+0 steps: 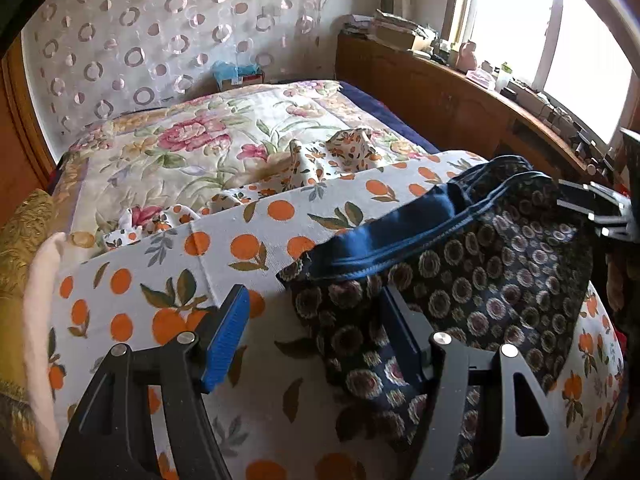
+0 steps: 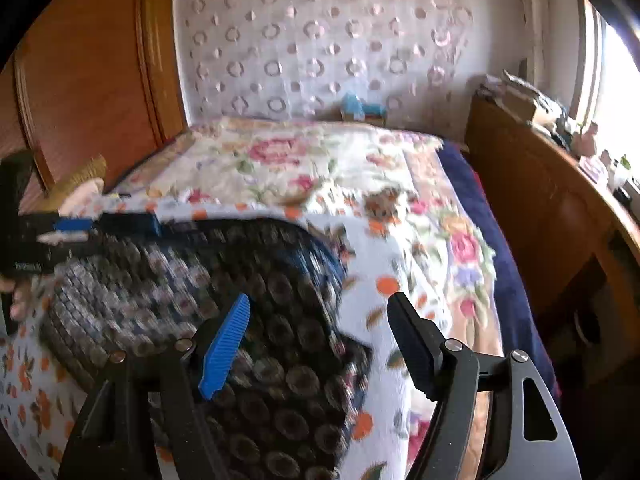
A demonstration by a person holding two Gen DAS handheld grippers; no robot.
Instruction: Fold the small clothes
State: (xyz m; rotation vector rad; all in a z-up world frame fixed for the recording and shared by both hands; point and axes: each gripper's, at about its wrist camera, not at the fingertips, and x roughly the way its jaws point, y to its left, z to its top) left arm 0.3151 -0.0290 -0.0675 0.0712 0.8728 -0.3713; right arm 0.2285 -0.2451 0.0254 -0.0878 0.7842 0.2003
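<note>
A small dark navy garment (image 1: 492, 280) with round flower prints and a plain blue waistband (image 1: 400, 236) lies flat on an orange-fruit print cloth (image 1: 224, 248) on the bed. My left gripper (image 1: 312, 300) is open at the garment's left edge, its dark finger over the fabric and its blue finger over the bare cloth. In the right wrist view the garment (image 2: 180, 280) is blurred. My right gripper (image 2: 320, 304) is open above its right edge, with nothing pinched. Each gripper shows in the other's view: the right gripper (image 1: 576, 200) and the left gripper (image 2: 104, 226).
A floral quilt (image 1: 208, 136) covers the far half of the bed, with a crumpled orange-print piece (image 1: 348, 152) on it. A wooden shelf (image 1: 460, 92) with clutter runs along the right under a window. A circle-pattern curtain (image 1: 160, 32) hangs behind; a wooden cupboard (image 2: 88, 72) stands on the left.
</note>
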